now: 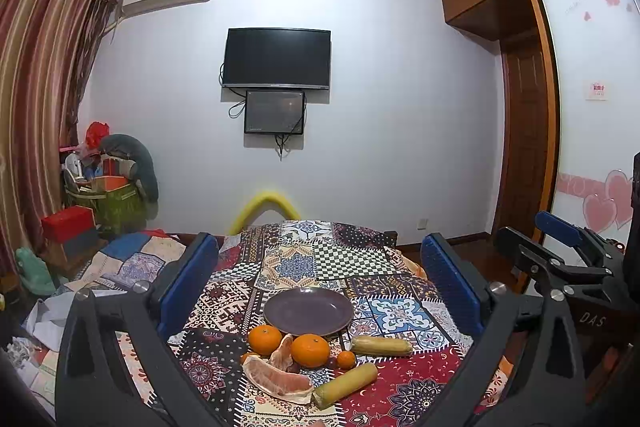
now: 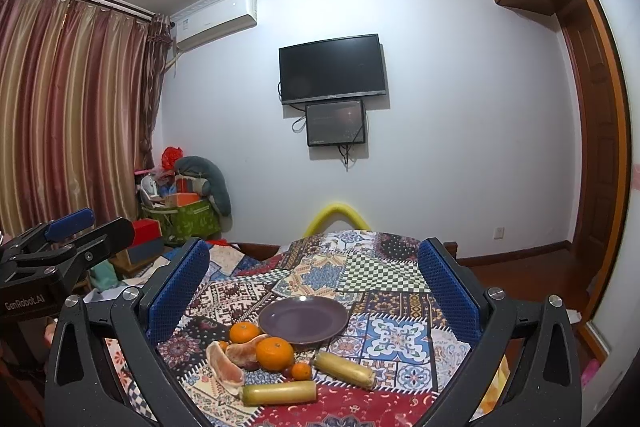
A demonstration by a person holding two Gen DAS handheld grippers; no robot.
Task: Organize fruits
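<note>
Both grippers hover with fingers spread wide and empty above a patchwork tablecloth [image 1: 352,259]: the left gripper [image 1: 320,283] and right gripper [image 2: 314,291] each frame an empty purple plate [image 1: 308,311] between their blue pads, with the fruit lying ahead and below, just in front of the plate. Two oranges [image 1: 310,349], a small tangerine [image 1: 345,359], pomelo segments [image 1: 276,379] and two corn pieces [image 1: 344,385] sit clustered, several touching. A small dark fruit behind the tangerine is too hidden to identify, and each gripper shows only partly at the other view's edge
</note>
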